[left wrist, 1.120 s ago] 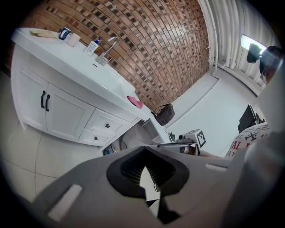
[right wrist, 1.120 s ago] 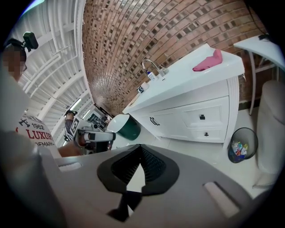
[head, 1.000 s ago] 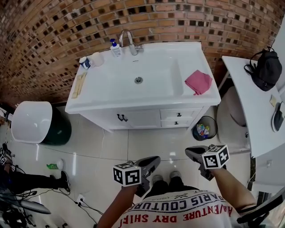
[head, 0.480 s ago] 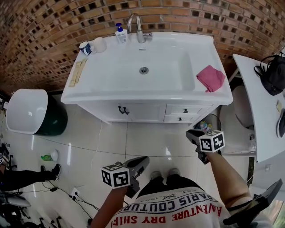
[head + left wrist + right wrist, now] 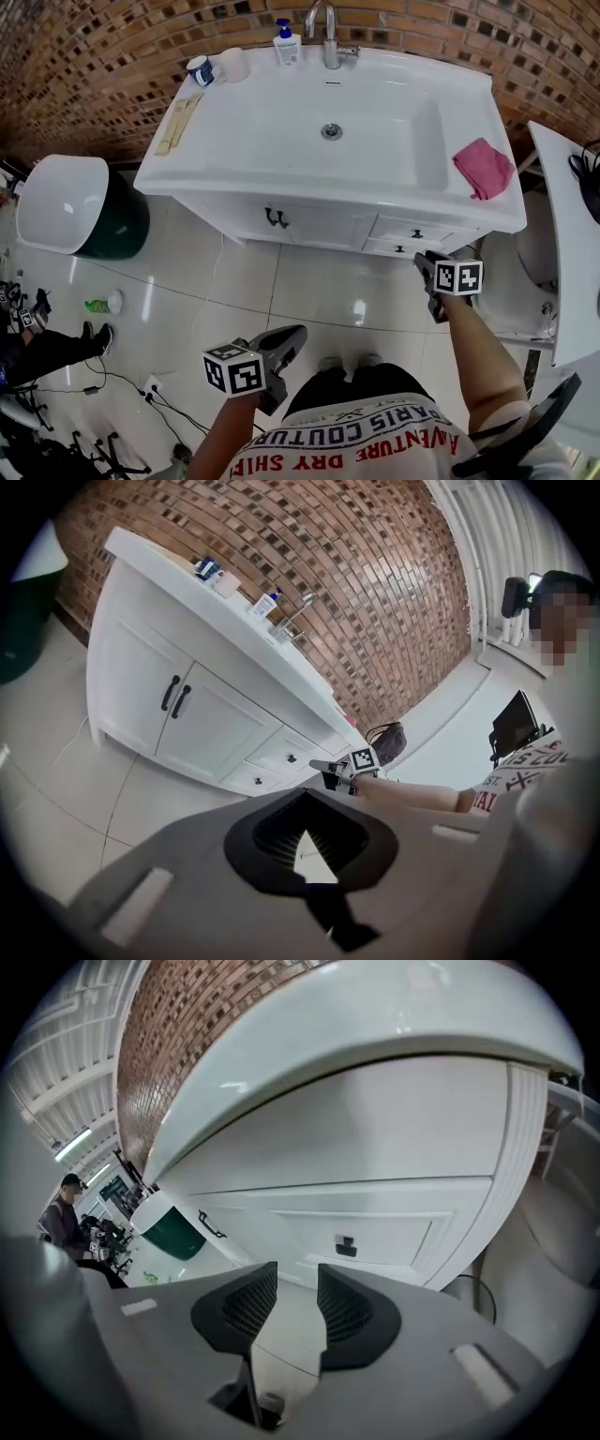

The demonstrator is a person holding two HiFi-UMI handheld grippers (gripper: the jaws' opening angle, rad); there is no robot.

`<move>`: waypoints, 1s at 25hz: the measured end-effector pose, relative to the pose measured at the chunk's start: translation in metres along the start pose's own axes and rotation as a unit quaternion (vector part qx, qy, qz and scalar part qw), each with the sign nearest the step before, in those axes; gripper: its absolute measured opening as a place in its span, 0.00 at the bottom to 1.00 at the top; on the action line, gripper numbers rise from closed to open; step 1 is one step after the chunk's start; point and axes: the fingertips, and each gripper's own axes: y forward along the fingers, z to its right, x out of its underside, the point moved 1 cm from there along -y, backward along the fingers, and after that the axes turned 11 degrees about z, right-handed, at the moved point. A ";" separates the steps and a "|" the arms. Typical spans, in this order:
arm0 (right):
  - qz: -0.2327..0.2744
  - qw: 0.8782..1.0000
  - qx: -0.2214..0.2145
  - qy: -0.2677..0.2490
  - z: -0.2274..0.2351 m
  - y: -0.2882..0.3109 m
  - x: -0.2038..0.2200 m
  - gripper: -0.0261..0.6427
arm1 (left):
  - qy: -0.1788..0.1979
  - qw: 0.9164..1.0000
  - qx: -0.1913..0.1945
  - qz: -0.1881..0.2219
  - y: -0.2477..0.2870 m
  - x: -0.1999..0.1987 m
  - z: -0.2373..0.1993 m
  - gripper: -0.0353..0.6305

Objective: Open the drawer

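- Drawer [image 5: 384, 1227] is shut, on the R side of the white vanity [image 5: 319, 225], w/ its dark knob [image 5: 345, 1246] just ahead of the right tool [image 5: 292, 1302]
- Right tool's jaws have just been spreading, nothing btwn them (not at the knob yet)
- I'd centre the gap on the knob, pinch it square, pull straight out
- Left tool [image 5: 303, 799] is pressed together, empty, hangs low

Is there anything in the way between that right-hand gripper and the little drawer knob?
Nothing visible. The right gripper has just been opening its jaws, with nothing between them, and only open space separates it from the drawer knob straight ahead.
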 end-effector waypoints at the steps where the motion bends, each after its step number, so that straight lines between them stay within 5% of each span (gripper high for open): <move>1: -0.003 1.000 0.010 -0.007 0.007 0.008 0.002 0.24 | -0.002 1.000 -0.003 0.001 -0.001 0.003 -0.006 0.04; 18: 0.001 0.995 0.087 -0.048 0.066 0.098 0.016 0.32 | -0.033 0.999 -0.037 0.013 0.016 0.061 -0.081 0.04; 25: -0.010 0.992 0.107 -0.065 0.070 0.104 0.013 0.24 | -0.029 0.999 -0.038 0.018 0.019 0.052 -0.087 0.04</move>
